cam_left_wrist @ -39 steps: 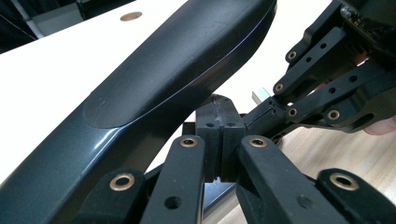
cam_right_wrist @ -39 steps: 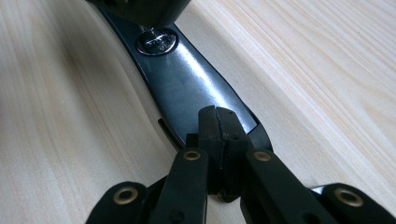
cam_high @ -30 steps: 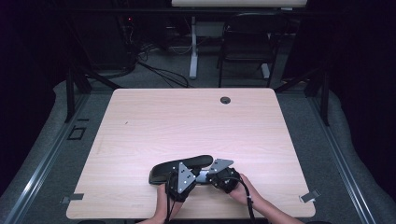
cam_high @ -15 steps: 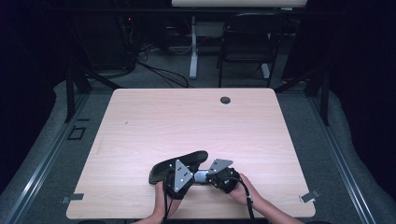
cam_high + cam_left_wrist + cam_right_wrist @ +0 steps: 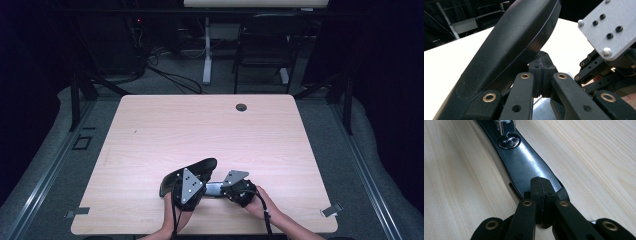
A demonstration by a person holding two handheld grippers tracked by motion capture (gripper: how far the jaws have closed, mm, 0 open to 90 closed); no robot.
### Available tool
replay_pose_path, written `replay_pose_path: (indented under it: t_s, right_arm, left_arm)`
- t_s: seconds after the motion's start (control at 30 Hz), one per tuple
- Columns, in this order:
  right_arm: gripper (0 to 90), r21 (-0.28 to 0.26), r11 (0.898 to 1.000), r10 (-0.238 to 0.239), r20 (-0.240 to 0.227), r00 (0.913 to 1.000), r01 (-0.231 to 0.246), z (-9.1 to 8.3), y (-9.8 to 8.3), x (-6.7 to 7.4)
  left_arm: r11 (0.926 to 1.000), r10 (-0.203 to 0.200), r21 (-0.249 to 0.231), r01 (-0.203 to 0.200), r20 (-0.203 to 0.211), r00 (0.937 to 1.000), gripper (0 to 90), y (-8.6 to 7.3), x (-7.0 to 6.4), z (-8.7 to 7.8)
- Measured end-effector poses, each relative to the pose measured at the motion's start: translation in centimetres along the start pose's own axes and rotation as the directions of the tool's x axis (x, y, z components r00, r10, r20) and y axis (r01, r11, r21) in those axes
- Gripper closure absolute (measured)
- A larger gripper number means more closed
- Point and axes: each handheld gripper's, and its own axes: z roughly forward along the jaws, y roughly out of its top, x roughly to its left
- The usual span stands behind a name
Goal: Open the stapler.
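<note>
Stapler (image 5: 192,172) lid angled up-right.

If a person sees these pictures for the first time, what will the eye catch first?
First, the black stapler near the front edge of the pale wooden table, its top arm swung up and open. The left claw is shut with its tips under that raised arm, and the right claw, also shut, presses on the end of the stapler's shiny base, which lies flat on the wood.
</note>
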Motion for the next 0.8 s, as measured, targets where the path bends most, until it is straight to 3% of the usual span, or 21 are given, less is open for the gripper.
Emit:
replay_pose_path:
  t_s: [0.13,0.27,0.6,0.8]
  right_arm:
    - [90.0,0.010,1.000,-0.008,0.000,1.0000,0.008,-0.1,0.0,0.0]
    - [90.0,0.000,1.000,0.001,0.002,1.0000,-0.001,0.0,0.0,0.0]
    - [90.0,0.039,0.999,-0.030,0.001,0.9995,0.030,-0.2,0.2,-0.1]
    - [90.0,0.029,0.999,-0.028,0.007,0.9996,0.027,-0.2,0.2,0.0]
  left_arm:
    - [0.9999,0.002,-0.015,-0.002,-0.004,1.0000,90.0,0.3,0.2,-0.3]
    - [0.9987,-0.042,-0.028,0.042,0.002,0.9991,90.0,0.7,0.4,-0.6]
    - [0.9968,-0.048,-0.064,0.047,-0.010,0.9988,90.0,1.4,1.0,-1.5]
    - [0.9942,-0.065,-0.088,0.062,-0.030,0.9974,90.0,1.9,1.4,-2.3]
